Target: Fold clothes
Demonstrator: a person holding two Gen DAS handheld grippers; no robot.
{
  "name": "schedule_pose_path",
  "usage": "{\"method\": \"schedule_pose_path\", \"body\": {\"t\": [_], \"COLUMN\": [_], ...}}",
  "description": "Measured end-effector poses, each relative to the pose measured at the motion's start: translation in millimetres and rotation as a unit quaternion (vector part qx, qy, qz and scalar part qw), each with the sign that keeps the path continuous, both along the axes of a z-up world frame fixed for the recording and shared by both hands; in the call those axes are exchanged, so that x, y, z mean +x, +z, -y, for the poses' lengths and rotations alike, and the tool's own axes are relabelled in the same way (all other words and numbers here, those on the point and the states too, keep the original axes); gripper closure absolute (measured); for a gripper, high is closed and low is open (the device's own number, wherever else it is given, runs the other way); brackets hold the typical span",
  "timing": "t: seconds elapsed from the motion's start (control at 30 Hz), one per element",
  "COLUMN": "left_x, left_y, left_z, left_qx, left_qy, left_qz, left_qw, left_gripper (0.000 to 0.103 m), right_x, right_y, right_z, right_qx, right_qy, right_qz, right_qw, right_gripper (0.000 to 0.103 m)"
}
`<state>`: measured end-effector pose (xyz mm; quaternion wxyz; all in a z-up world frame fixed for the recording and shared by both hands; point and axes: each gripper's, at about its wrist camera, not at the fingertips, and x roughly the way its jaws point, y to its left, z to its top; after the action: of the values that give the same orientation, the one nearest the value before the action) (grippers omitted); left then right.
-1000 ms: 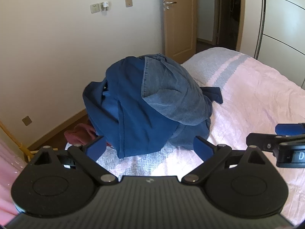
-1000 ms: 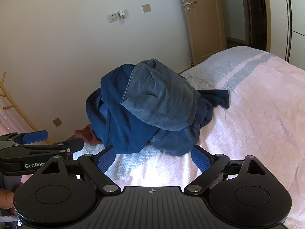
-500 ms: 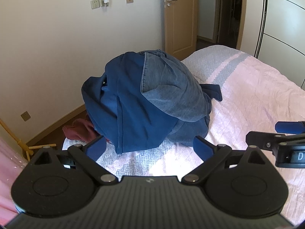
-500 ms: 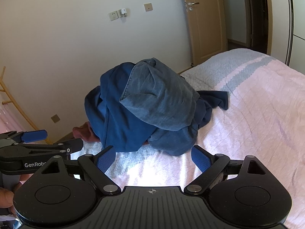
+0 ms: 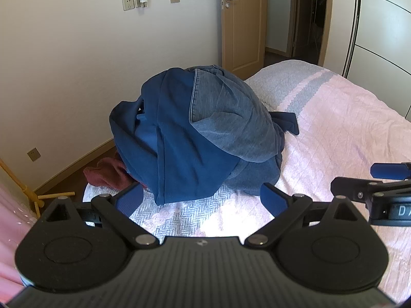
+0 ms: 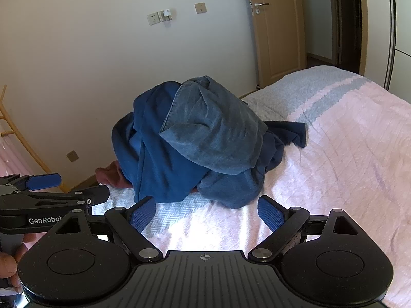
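A heap of blue clothes (image 5: pixel 195 133) lies on the pink bedspread (image 5: pixel 334 128), with a lighter denim piece (image 5: pixel 226 113) draped over a darker blue one. It also shows in the right wrist view (image 6: pixel 195 141). My left gripper (image 5: pixel 201 199) is open and empty, a short way in front of the heap. My right gripper (image 6: pixel 206 213) is open and empty too, just before the heap's near edge. Each gripper shows at the edge of the other's view, the right (image 5: pixel 385 179) and the left (image 6: pixel 46 192).
A dark red cloth (image 5: pixel 108 174) lies at the bed's left edge beside the heap. A white wall with sockets (image 5: pixel 128 3) stands behind. A wooden door (image 5: pixel 241 23) and wardrobe panels (image 5: pixel 385 38) are at the back right. A wooden rack (image 6: pixel 15 128) stands at left.
Both grippers have drifted slightly back and up from the heap, so it sits a little lower and farther in view. Both stay open.
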<state>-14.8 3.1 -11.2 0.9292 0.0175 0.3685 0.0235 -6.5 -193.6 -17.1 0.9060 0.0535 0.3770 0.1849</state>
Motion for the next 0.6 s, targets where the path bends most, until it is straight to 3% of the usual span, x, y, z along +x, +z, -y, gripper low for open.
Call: {"method": "schedule_pose_path", "body": {"t": [0.47,0.6], "left_x": [-2.2,-0.9], "left_y": [-0.3,-3.8], "left_z": [-0.6,-5.4], "left_qx": [-0.003,-0.009], "left_qy": [0.003,-0.008], "left_qz": [-0.003,-0.002], "left_qw": [1.0000,0.9999], "left_gripper": [0.007,0.007], "right_x": [-0.7,-6.7], "right_y": [-4.4,-3.5], "right_z": [2.1,6.7], "right_qx": [-0.007,-0.017], "right_qy": [0.001,0.004], "right_qz": [-0.001,0.031], "right_qw": [1.000,0.999], "right_gripper": [0.014,0.014]}}
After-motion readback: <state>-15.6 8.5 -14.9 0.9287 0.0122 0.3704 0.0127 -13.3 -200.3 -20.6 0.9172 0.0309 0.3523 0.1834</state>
